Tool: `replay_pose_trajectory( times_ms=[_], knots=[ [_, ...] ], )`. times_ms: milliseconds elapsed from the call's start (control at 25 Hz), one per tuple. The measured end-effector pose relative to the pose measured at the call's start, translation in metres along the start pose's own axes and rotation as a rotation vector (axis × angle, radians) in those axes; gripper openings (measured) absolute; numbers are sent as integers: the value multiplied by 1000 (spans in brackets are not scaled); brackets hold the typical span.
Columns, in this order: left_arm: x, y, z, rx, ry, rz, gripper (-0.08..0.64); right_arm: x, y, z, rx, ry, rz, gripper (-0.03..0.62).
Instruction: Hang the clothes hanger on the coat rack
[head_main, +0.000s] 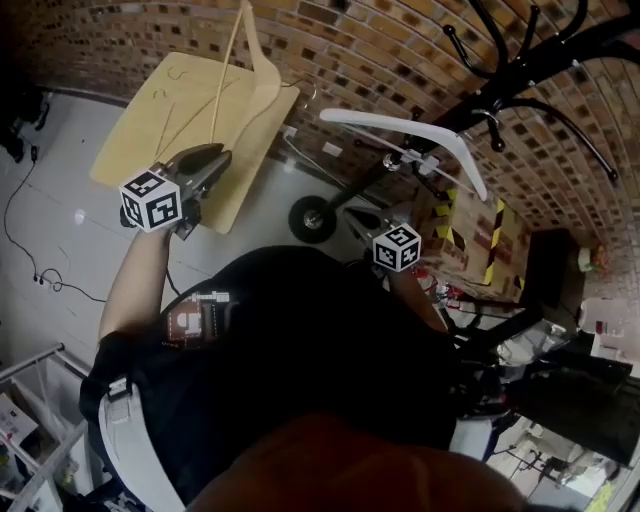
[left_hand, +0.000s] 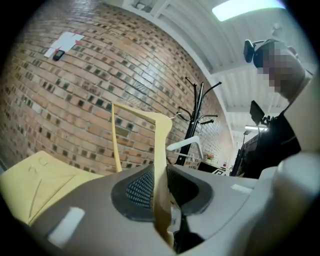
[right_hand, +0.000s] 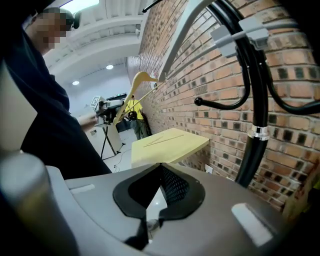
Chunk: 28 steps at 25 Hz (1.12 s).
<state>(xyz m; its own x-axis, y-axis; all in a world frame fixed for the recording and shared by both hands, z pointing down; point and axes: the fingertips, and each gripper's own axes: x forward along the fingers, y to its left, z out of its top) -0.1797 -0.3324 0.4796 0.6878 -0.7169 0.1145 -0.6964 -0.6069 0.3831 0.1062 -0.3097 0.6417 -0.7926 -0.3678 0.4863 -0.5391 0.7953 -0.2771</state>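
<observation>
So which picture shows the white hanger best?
The head view: the whole white hanger shows on the coat rack. The left gripper view has it tiny; the right gripper view only one arm from below.

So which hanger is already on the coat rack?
The white hanger, hooked on the black coat rack; the wooden hanger is clamped in the left gripper.

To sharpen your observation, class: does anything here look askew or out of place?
The wooden hanger stands on end, clamped by one arm in the left gripper, unlike the white hanger on the rack.
</observation>
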Motion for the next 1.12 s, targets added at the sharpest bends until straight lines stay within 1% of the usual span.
replay_pose_trajectory(
  times_ms=[200, 440, 600, 840, 960, 1120],
  knots=[
    [22, -42, 66, 38, -59, -84, 77, -25, -11, -6, 23, -37, -45, 14],
    [52, -84, 119, 103, -79, -164, 77, -47, -21, -12, 43, -73, -87, 14],
    [70, -108, 140, 151, -75, -211, 77, -59, -25, -13, 47, -93, -109, 14],
    [98, -125, 166, 208, -69, -215, 77, -78, -29, -17, 58, -121, -144, 14],
    [106, -134, 181, 217, -72, -222, 77, -87, -27, -20, 66, -130, -156, 14],
    [111, -150, 197, 229, -99, -263, 77, -97, -29, -24, 73, -133, -177, 14]
  ],
)
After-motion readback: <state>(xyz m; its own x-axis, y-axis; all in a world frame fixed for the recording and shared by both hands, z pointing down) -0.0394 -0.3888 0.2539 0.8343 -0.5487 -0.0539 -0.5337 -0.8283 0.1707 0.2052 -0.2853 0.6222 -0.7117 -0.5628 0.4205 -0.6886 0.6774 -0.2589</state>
